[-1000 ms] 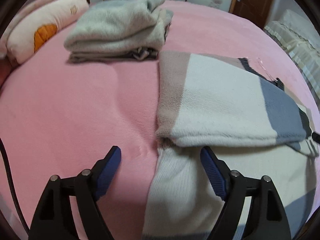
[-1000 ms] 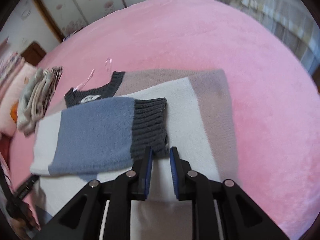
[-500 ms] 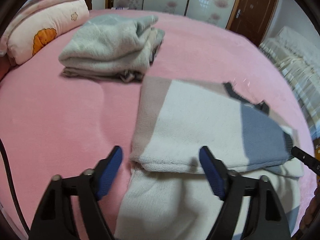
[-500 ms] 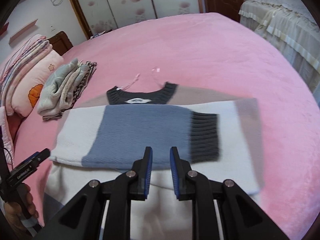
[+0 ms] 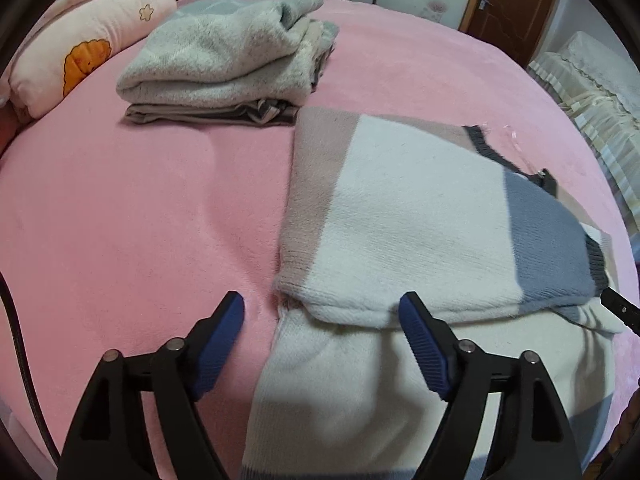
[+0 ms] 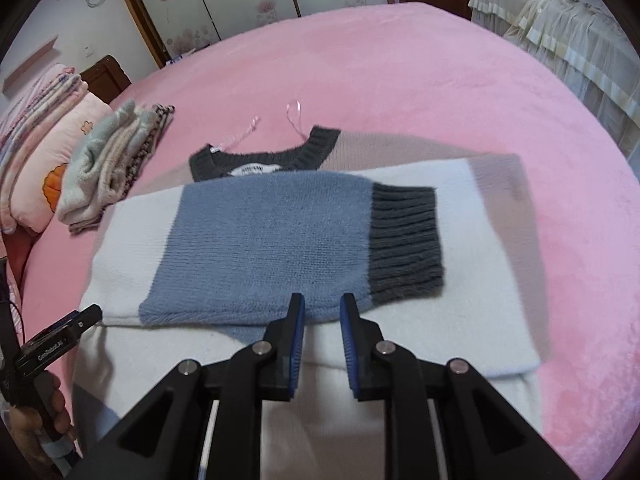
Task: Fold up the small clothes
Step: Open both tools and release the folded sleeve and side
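A knit sweater in cream, beige and blue lies flat on the pink bed. Its blue sleeve with a dark grey cuff is folded across the body, below the grey collar. My left gripper hovers over the folded edge at the sweater's left side. Its jaws are opening, and cloth lies under them but is not pinched. My right gripper hangs at the sleeve's near edge, with a narrow gap between its pads and nothing in it. The left gripper and a hand show at the lower left of the right wrist view.
A stack of folded clothes sits at the back left, close to the sweater's far corner. A pink pillow lies beyond it. Two thin ribbon loops trail from the collar. Another bed stands to the right.
My right gripper has drawn back from the grey cuff and shifted left along the sleeve's near edge, its gap unchanged. The left gripper has barely moved.
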Action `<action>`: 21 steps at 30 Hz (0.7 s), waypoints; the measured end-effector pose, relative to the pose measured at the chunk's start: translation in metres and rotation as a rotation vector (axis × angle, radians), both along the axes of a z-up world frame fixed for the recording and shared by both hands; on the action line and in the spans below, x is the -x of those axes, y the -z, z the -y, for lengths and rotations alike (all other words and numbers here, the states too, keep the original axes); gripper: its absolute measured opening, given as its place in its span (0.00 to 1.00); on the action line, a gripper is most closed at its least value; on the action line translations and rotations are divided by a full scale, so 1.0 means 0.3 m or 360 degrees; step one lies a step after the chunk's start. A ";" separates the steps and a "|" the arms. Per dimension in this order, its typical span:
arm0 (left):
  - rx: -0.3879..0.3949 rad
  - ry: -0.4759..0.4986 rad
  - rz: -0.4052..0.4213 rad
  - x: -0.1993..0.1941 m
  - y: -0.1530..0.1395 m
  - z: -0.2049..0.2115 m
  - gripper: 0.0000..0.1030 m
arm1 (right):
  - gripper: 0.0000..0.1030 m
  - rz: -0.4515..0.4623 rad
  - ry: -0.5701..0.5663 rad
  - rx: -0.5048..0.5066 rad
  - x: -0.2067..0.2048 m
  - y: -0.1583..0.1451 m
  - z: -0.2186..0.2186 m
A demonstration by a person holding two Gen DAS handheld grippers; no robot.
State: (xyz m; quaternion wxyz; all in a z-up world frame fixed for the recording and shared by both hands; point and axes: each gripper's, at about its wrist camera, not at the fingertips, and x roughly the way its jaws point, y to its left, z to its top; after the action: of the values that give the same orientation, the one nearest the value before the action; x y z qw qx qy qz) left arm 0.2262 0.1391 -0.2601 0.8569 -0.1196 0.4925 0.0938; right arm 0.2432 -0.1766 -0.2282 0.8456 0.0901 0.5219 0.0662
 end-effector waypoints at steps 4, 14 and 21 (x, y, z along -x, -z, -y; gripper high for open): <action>-0.0016 0.0017 0.0067 0.048 -0.076 0.020 0.86 | 0.18 0.0045 0.0021 -0.0019 0.055 -0.061 0.030; -0.0106 0.0063 0.0314 0.206 -0.330 0.086 0.88 | 0.18 0.0178 0.0042 -0.0055 0.225 -0.252 0.072; -0.0102 0.0085 0.0497 0.316 -0.486 0.128 0.95 | 0.18 0.0303 0.0035 -0.0061 0.344 -0.402 0.080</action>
State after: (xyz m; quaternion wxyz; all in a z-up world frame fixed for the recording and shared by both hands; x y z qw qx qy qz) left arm 0.1315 0.1006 -0.1144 0.9287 -0.0922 0.3529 0.0669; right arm 0.1401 -0.2006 -0.1075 0.8902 0.1053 0.4368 0.0753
